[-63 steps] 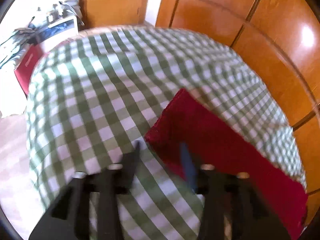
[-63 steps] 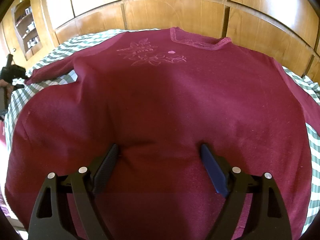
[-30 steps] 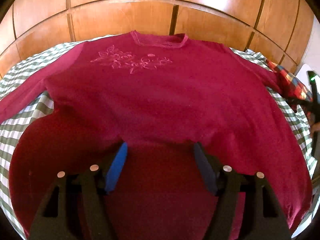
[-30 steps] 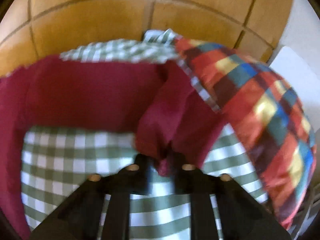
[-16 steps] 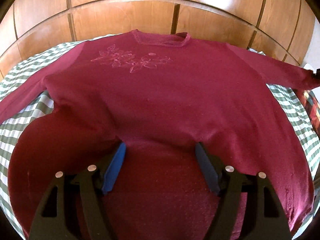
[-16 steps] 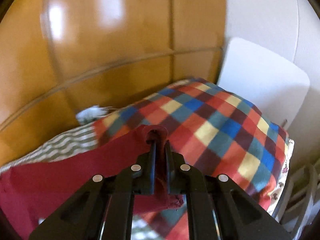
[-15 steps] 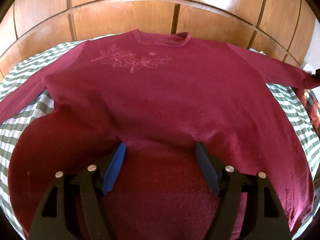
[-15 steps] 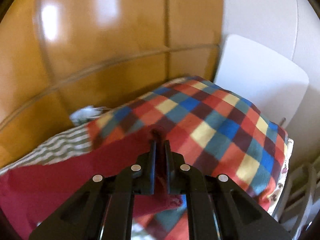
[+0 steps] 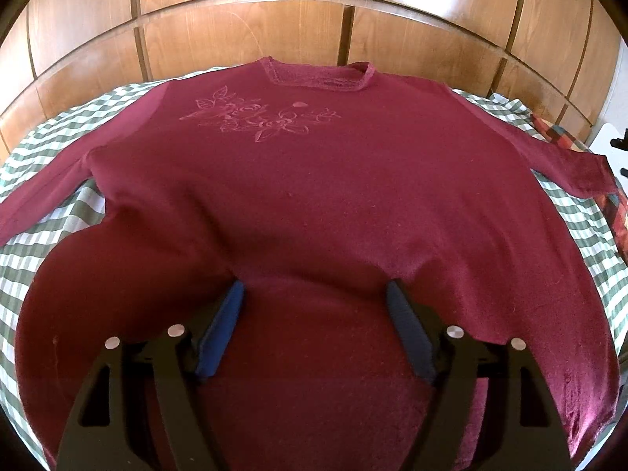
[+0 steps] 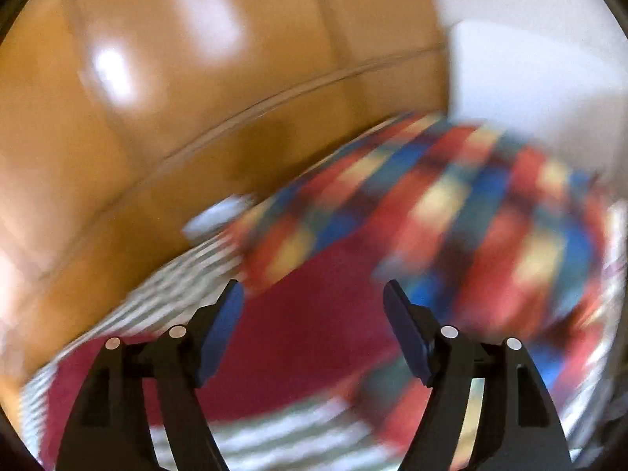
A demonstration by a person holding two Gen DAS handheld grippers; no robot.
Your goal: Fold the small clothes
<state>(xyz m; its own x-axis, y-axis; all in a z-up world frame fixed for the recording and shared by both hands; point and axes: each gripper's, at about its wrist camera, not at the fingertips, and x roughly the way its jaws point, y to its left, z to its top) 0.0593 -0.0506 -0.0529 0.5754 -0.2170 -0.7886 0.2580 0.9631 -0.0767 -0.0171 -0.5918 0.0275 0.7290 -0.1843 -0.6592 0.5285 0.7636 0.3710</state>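
A maroon long-sleeved top (image 9: 314, 165) with a flower design on the chest lies face up, spread flat over a green checked cloth (image 9: 55, 137). My left gripper (image 9: 314, 286) rests on its lower part near the hem, jaws wide and opening, with fabric lying loose between the blue pads. The top's right sleeve (image 9: 565, 165) stretches out towards the right edge. In the blurred right wrist view, my right gripper (image 10: 312, 286) hovers above that sleeve's end (image 10: 298, 314); its jaws are opening and nothing is pinched between them.
Glossy wooden panels (image 9: 235, 31) rise right behind the bed. A red, blue and yellow plaid cushion (image 10: 490, 235) lies beyond the sleeve's end at the right, with a white surface (image 10: 530, 78) behind it. Checked cloth shows at both sides of the top.
My right gripper, shut on the sleeve's cuff before, has drawn it out to the right, let go and lifted away. The sleeve now lies straight. My left gripper stayed put.
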